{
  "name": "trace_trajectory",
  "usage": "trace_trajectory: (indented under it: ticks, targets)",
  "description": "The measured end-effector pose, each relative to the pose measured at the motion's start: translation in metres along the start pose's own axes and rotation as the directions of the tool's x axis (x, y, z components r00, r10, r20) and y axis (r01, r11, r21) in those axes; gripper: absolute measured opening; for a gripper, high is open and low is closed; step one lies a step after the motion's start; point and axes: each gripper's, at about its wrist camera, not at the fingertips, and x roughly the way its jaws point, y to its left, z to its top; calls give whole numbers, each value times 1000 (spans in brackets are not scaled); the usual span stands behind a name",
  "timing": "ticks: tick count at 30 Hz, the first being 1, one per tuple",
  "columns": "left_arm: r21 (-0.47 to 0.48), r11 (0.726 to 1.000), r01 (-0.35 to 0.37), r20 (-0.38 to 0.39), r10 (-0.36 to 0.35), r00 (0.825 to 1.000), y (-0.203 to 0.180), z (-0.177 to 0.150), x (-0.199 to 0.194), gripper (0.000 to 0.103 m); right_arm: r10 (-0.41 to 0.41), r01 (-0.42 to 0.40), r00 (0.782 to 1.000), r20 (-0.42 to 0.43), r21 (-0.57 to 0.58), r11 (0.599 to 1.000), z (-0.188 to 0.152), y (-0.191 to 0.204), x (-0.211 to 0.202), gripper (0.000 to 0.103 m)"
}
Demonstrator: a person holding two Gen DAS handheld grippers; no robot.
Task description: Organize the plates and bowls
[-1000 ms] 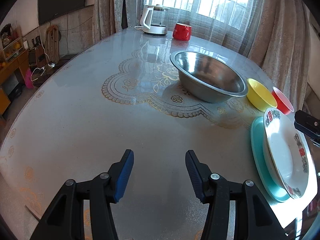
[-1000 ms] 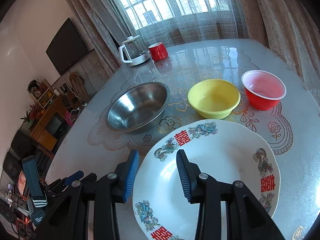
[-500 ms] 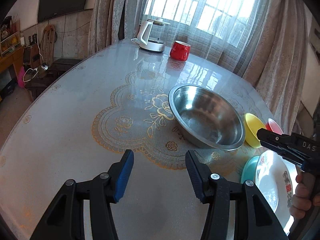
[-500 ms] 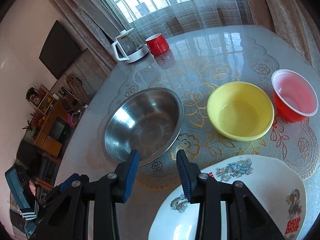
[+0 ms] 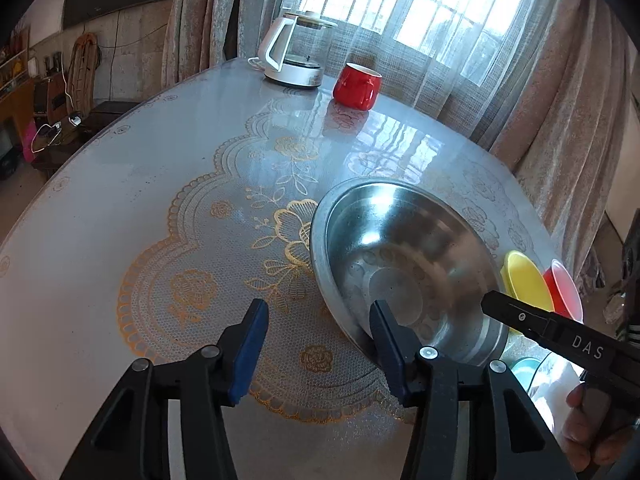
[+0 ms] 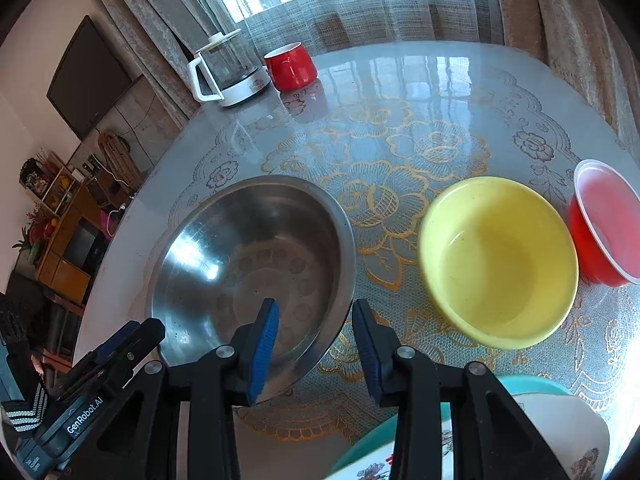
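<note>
**Q:** What room and surface are these?

**A:** A living room with a round table (image 5: 120, 208) under a glossy cover with gold lace flowers. Curtains (image 5: 560, 80) hang at a barred window; a television (image 6: 86, 80) hangs on the wall.

**Q:** Where are the dishes?

**A:** A steel bowl (image 6: 256, 260) sits mid-table, a yellow bowl (image 6: 500, 260) beside it and a red bowl (image 6: 604, 228) next along. A white plate (image 6: 560, 424) lies on a teal plate (image 6: 532, 382) at the near edge. A kettle (image 6: 228, 72) and red mug (image 6: 290, 66) stand by the window.

**Q:** And the grippers?

**A:** The left gripper (image 5: 316, 344) is spread and empty at the steel bowl's near rim. The right gripper (image 6: 316, 344) is also spread, its jaws either side of that rim, gripping nothing.
</note>
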Motion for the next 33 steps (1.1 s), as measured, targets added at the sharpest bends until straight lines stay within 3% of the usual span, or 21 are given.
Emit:
trace_trajectory:
  ticks: [2,4,6,20,33]
  targets:
    - [24,999,32,14,-32,999,-4,-2,0,35,-17,17,1000,-16,-11,1000,0,2,5,30]
    - [56,998,29,30,-31,999,-8,-5,-4,30,-27,27,1000,-13,-37,999,-2,5,6,27]
    - [79,997,6,54,-11,998,-10,-10,-8,31,-39,38,999,-10,-72,997,-5,10,5,22]
    - [41,999,9,81,-12,997,16,-52,-68,32,34,-32,999,6,-172,985,-46,40,-28,22]
    - [11,999,36,81,-37,996,40,-109,-124,33,119,-114,993,5,-248,962,-104,66,-69,22]
